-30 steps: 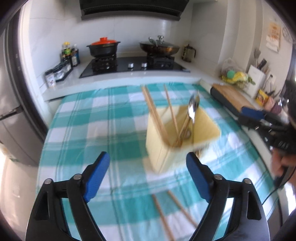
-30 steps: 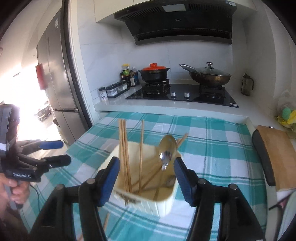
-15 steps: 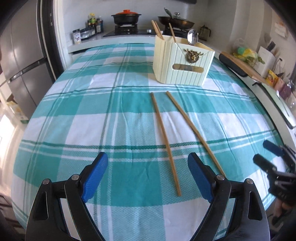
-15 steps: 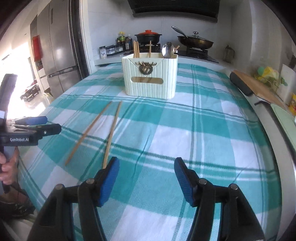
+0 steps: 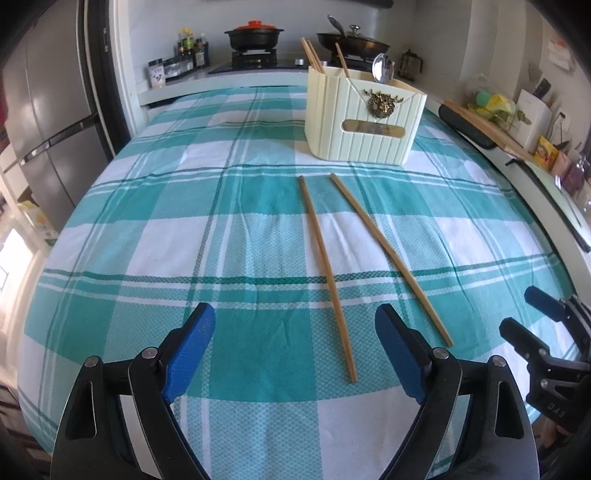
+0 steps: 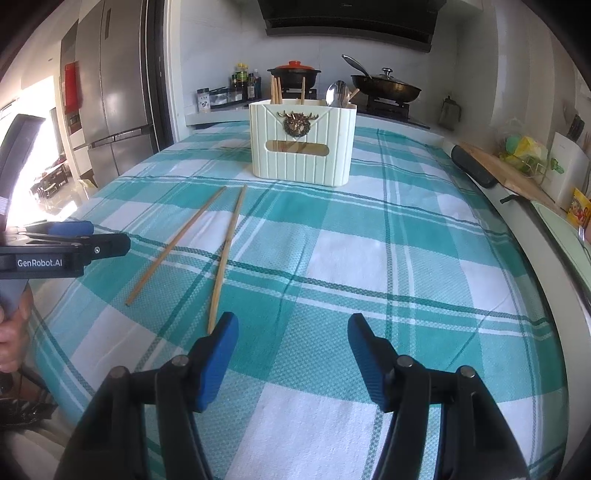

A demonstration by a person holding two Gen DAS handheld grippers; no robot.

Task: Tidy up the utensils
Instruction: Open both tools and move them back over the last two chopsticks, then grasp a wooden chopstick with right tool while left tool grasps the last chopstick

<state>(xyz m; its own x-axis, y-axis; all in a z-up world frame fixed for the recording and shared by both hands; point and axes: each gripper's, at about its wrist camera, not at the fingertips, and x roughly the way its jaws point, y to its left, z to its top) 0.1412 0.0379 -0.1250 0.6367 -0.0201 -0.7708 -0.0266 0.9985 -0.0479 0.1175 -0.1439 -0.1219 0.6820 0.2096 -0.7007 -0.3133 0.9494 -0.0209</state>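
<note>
A cream utensil holder (image 5: 364,118) (image 6: 302,142) stands on the far part of the checked tablecloth, with chopsticks and a metal spoon (image 5: 382,68) upright in it. Two loose wooden chopsticks lie on the cloth in front of it: one (image 5: 327,273) (image 6: 176,243) and the other (image 5: 391,258) (image 6: 227,254). My left gripper (image 5: 295,349) is open and empty, low over the near cloth, with the first chopstick's near end between its fingers. My right gripper (image 6: 293,352) is open and empty, just right of the second chopstick's near end.
A stove with a red-lidded pot (image 5: 254,34) and a wok (image 6: 384,86) stands behind the table. A fridge (image 6: 110,92) is at the left. A cutting board (image 6: 506,173) and counter items line the right side.
Both grippers have pulled back and dropped from over the holder to the table's near edge. In the last half second the views barely shifted.
</note>
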